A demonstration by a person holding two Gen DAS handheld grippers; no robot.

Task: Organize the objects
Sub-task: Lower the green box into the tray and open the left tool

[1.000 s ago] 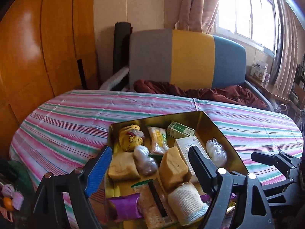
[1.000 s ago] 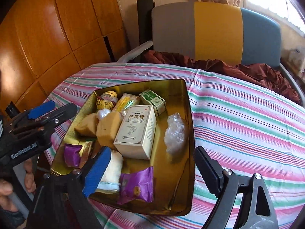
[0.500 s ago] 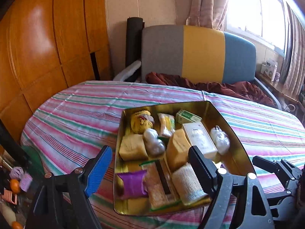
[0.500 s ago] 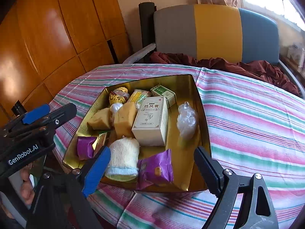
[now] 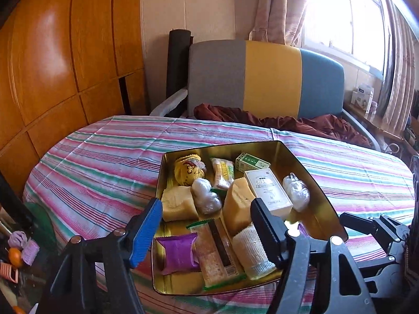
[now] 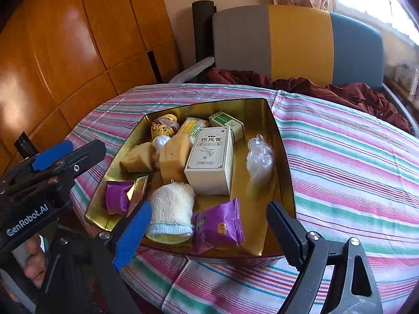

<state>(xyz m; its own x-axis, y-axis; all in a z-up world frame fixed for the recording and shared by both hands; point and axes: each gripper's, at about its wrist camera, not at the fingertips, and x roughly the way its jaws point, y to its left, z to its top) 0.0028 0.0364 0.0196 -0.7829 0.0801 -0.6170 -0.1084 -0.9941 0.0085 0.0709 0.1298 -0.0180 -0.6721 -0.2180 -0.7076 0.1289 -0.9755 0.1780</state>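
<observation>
Hovering both grippers, jaws spread and empty, at the near edge of a gold tin tray (image 6: 284, 154) on the striped tabletop (image 6: 353, 162).
Left gripper (image 5: 207, 229) and right gripper (image 6: 207, 233) sit low. Tray is shiny and rectangular, holding a cream carton (image 6: 210, 161), knit sock roll (image 6: 171, 213), glossy purple packets (image 6: 218, 226), spongy yellow blocks (image 5: 238, 205).

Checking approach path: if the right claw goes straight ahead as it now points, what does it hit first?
Likely the purple snack packet at the gold tray's near edge, lying between the open right claw's fingers, with the knitted sock just left of it. Depth is unclear; the tray's near rim could come first.
</observation>
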